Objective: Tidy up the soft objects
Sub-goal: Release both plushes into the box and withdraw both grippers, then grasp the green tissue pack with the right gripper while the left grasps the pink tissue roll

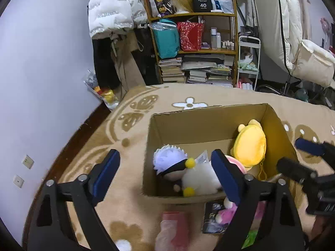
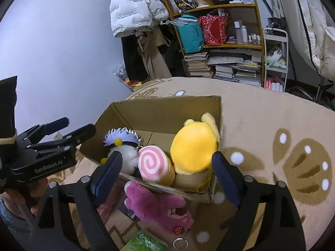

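An open cardboard box (image 1: pixel 205 123) (image 2: pixel 167 108) stands on a tan blanket. Inside lie a yellow plush (image 1: pixel 250 144) (image 2: pixel 193 148), a white-haired doll (image 1: pixel 169 159) (image 2: pixel 121 136), a white fluffy plush (image 1: pixel 199 177) (image 2: pixel 127 156) and a pink swirl roll plush (image 2: pixel 153 165). A magenta bear plush (image 2: pixel 159 207) (image 1: pixel 227 213) lies outside, against the box's near wall. My left gripper (image 1: pixel 165 177) is open and empty over the box's near left corner. My right gripper (image 2: pixel 167 175) is open and empty above the box's near edge and the bear.
A pink packet (image 1: pixel 173 230), a dark booklet (image 1: pixel 213 217) and a green packet (image 2: pixel 144 242) lie on the blanket near the box. A cluttered wooden shelf (image 1: pixel 194 16), hanging coats, and a white cart (image 1: pixel 249 62) stand behind the bed. The wall is to the left.
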Demonstrator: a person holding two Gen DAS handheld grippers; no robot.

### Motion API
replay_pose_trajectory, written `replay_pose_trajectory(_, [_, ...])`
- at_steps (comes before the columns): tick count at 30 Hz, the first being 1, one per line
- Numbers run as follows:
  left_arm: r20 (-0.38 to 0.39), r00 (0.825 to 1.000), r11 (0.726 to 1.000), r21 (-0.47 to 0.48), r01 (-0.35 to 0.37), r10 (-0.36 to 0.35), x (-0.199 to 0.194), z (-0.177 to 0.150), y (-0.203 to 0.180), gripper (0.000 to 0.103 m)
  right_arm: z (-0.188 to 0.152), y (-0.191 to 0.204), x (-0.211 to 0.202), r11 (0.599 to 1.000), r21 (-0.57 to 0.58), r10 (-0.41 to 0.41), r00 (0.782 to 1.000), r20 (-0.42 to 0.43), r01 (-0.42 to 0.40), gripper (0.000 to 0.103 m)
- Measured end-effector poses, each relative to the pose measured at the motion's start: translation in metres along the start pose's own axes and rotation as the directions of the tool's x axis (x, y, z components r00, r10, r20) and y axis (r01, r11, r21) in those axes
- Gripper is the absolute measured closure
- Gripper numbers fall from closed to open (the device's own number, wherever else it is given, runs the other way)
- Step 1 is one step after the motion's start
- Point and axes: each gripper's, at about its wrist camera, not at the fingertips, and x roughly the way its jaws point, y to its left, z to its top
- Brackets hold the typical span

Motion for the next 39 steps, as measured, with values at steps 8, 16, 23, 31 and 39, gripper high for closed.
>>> replay_pose_trajectory(8, [0.0,1.0,1.0,-0.015,-0.025,0.025,-0.027,-0.009,0.015,0.004,-0.005,0.004,-0.029,0.999,-0.002,-0.051,0.998,0.021,0.051,0.0])
replay_pose_trajectory(16, [-0.052,0.998,0.999,-0.03,-0.031,0.03,-0.047,-0.028,0.026,0.004,-0.022,0.003,-0.048,0.998,0.042,-0.057,0.998,0.0,0.057,0.0])
replay_pose_trajectory(23, [-0.135,0.991,0.995,-0.094,-0.023,0.01,-0.055,-0.041,0.032,0.004,-0.04,0.016,-0.058,0.998,0.017,-0.059,0.998,-0.008,0.059,0.0])
replay_pose_trajectory(31, [-0.218,0.975,0.995,-0.071,-0.071,0.054,-0.055,-0.067,0.037,0.004,-0.061,0.025,-0.048,0.999,0.015,-0.04,0.996,-0.075,0.041,0.0])
replay_pose_trajectory(39, [-0.321,0.945,0.998,0.006,-0.063,0.062,-0.037,-0.083,0.027,0.004,-0.082,0.034,-0.027,0.999,0.011,-0.05,0.983,-0.175,0.053,0.0])
